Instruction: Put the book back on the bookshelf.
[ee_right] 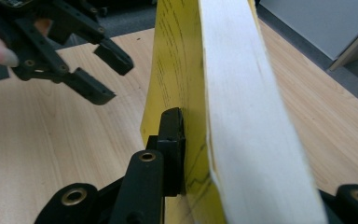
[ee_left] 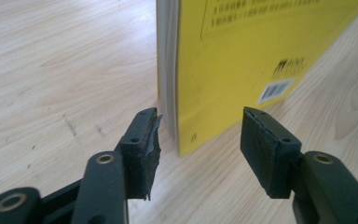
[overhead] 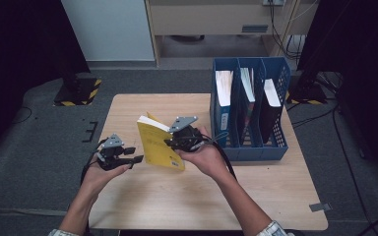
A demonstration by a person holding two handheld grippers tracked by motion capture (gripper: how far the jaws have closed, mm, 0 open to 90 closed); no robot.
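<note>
the right gripper (overhead: pixel 177 142) clamps the yellow book (overhead: pixel 158 145) upright near the middle of the table (overhead: pixel 275 196), the left gripper (ee_left: pixel 196 144) is released beside its lower corner, so lift it straight and steady toward the blue file rack (overhead: pixel 248 147)

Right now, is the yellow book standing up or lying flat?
Standing up. The yellow book rests on its bottom edge on the table, with the right gripper clamped on it.
</note>
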